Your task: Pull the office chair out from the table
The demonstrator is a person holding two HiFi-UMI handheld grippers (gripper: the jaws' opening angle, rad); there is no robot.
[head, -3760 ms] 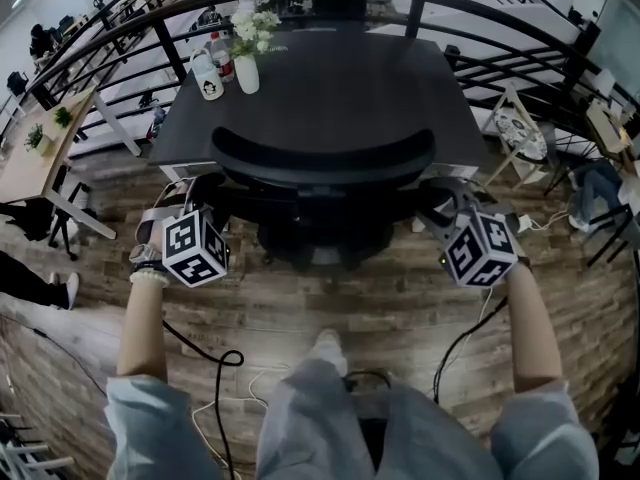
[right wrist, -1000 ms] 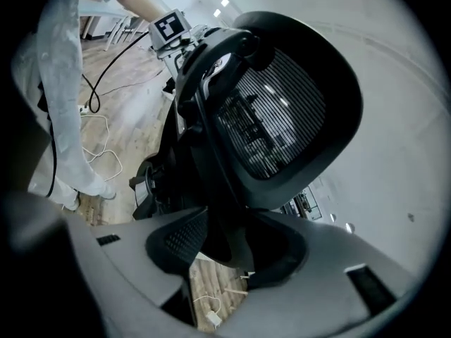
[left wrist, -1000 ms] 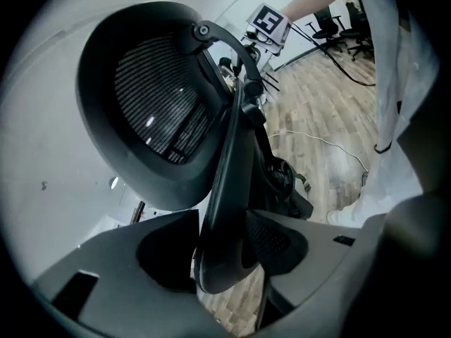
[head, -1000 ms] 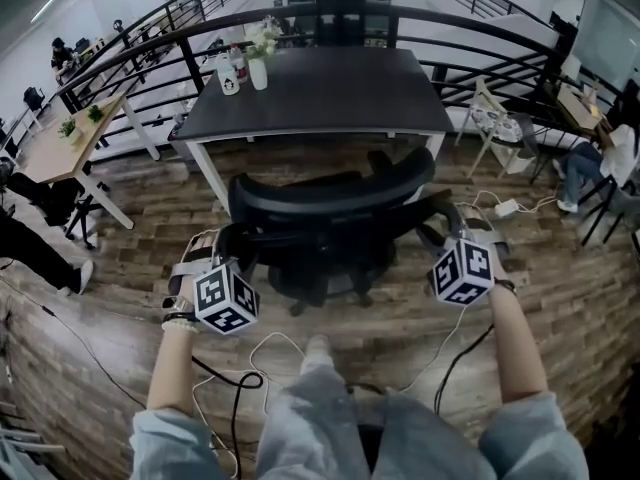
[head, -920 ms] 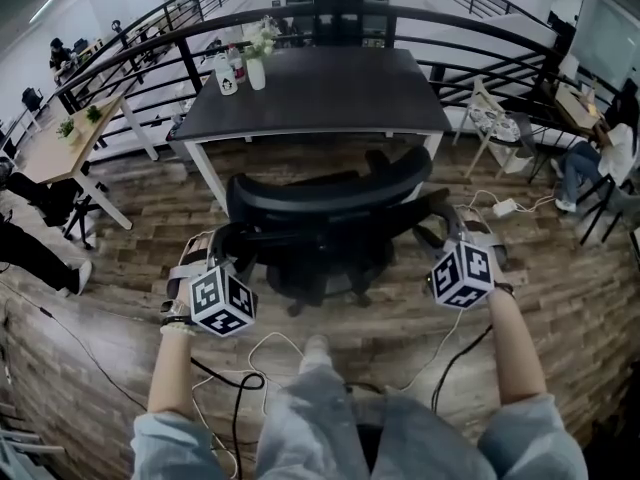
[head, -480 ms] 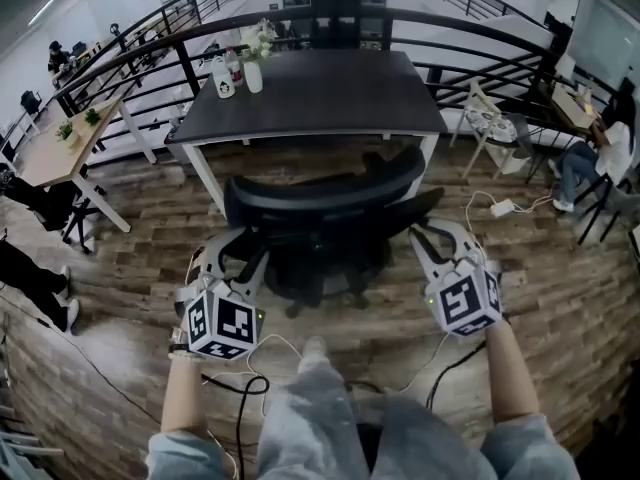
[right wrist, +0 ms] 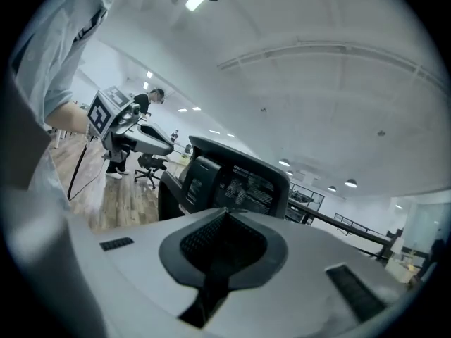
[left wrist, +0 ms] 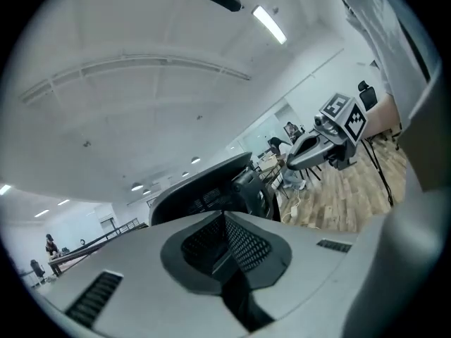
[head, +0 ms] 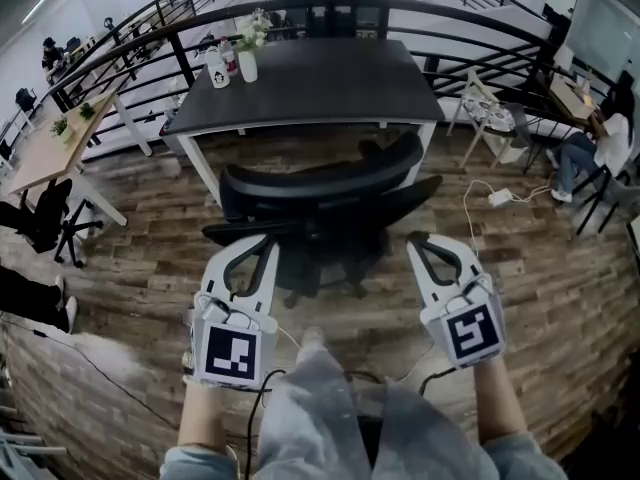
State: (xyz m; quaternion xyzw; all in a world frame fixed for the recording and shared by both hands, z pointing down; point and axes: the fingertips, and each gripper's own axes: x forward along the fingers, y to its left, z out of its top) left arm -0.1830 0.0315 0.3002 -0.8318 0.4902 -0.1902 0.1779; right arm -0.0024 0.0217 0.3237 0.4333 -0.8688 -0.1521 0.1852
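The black office chair [head: 320, 183] stands on the wood floor, drawn back from the dark-topped table [head: 310, 83], its backrest towards me. Both grippers hang in the air short of the chair and touch nothing. My left gripper [head: 258, 242] points at the chair's left side; its jaws are closing and the pads meet with nothing between them. My right gripper [head: 418, 239] points at the chair's right side, shut and empty. In the left gripper view the left gripper [left wrist: 225, 217] faces the chair [left wrist: 204, 189]. In the right gripper view the right gripper [right wrist: 224, 213] faces the chair [right wrist: 239, 182].
Bottles and a vase of flowers [head: 240, 56] stand at the table's far left corner. A curved black railing [head: 470, 18] runs behind it. Cables and a power strip [head: 497, 197] lie on the floor. A person [head: 600, 138] sits at the right; another chair [head: 40, 223] stands at the left.
The chair came out from under the table. In the last second both grippers let go of its armrests, rose, rolled upright and drew back towards me, their jaws closing.
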